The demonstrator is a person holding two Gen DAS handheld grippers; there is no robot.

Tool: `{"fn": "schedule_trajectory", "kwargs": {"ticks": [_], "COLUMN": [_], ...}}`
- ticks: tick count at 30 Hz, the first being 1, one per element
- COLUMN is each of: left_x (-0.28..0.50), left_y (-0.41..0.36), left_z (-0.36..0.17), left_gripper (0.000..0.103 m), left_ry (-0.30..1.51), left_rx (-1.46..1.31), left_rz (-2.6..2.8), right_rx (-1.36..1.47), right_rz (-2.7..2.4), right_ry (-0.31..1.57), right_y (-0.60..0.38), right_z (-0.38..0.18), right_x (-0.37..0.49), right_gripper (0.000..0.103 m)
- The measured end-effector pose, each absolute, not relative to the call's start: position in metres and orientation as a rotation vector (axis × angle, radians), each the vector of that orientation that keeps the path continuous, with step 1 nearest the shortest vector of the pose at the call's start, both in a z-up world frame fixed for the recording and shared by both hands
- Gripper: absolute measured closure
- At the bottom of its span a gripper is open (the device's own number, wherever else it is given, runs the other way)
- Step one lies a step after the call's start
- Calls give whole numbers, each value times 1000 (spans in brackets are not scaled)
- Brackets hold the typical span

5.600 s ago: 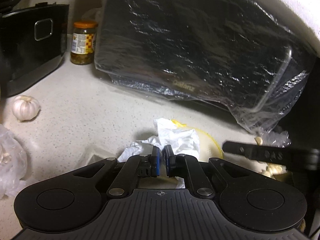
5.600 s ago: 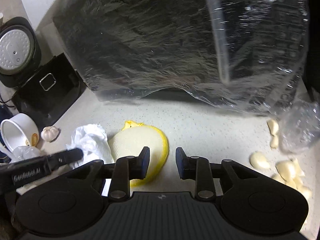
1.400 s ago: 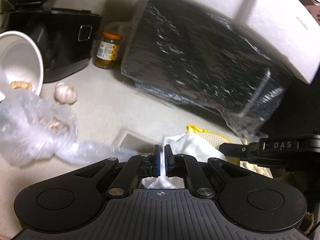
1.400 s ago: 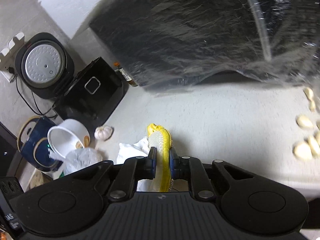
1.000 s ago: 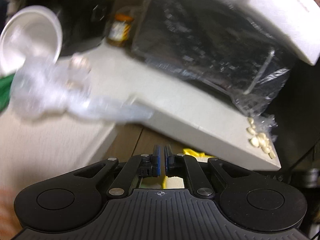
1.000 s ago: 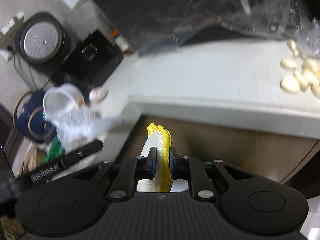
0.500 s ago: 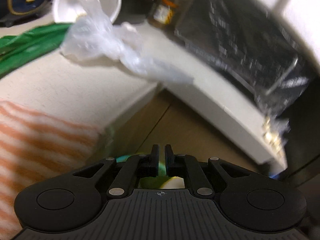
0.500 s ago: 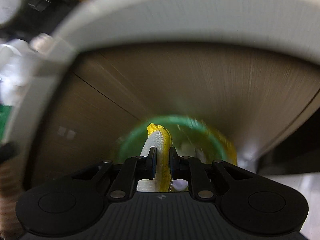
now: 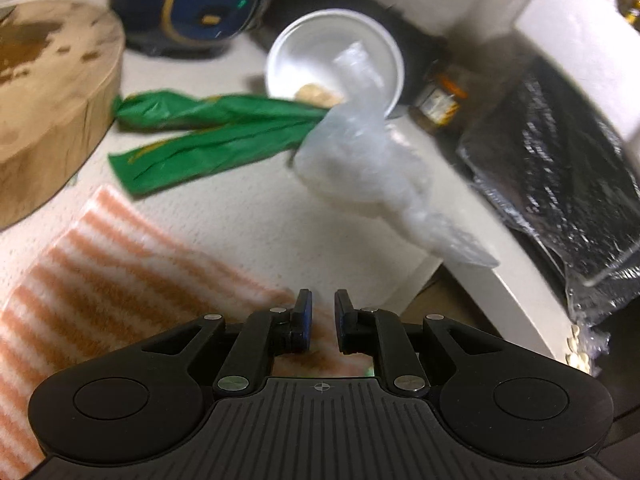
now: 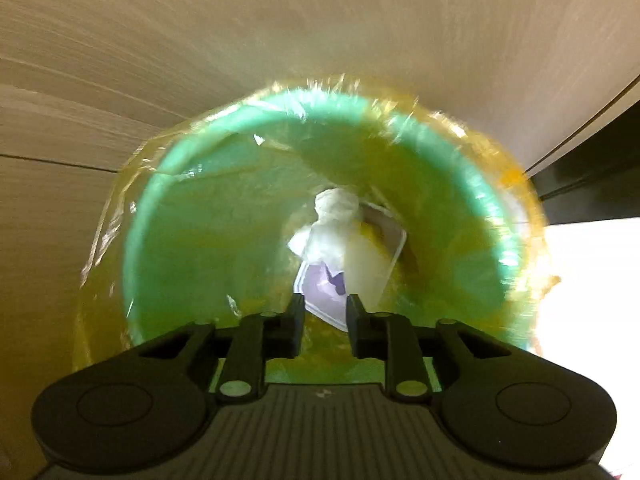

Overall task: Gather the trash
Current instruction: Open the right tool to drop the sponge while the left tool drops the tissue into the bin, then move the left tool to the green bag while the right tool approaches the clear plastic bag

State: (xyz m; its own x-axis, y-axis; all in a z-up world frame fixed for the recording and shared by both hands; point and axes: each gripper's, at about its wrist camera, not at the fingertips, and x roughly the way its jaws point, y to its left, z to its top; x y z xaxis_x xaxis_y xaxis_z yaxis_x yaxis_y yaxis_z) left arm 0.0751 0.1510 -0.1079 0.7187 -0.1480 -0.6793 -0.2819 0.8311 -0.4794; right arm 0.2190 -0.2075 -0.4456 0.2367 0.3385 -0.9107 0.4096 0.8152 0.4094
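Right gripper (image 10: 323, 312) jaws opening, empty; crumpled trash (image 10: 334, 216) below in bin (image 10: 168, 216).

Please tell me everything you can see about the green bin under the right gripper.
The bin is round, green and looks plastic, lined with a thin yellowish clear bag folded over its rim. It stands upright and open beside a wood-look cabinet front. Inside lie a crumpled white tissue, a pale yellow-edged piece and a white-and-purple wrapper. The right gripper hangs above the opening, its jaws opening with nothing between them.
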Motion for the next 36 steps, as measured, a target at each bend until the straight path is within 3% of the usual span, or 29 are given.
{"fn": "schedule_trajectory", "kwargs": {"ticks": [6,12,23,24,26,36], "left_x": [90,108,106,106,104,107], "left_y": [147,133,154,158,168,178], "left_z": [-106,-98,-71,-71,-75,-102], "left_gripper": [89,89,88,88,88,88], "left_ry": [808,889,703,686,664,747], "left_rx": [-552,-470,-504,-510,-525,-542], "left_rz": [71,104,42,44,18,-44], "right_rx": [558,401,251,208,91,-311], "right_rz": [57,286,600,597,567,373], "right_ry": [1298,1123,842,794,701,569], "right_y": [-211,-175,-83,-74,-56,5], "right_z": [-351,-216,-56,-43,-28,-46], "right_x": [204,182,175,177,183,197], "right_gripper": [75,56,55,50,38,35]}}
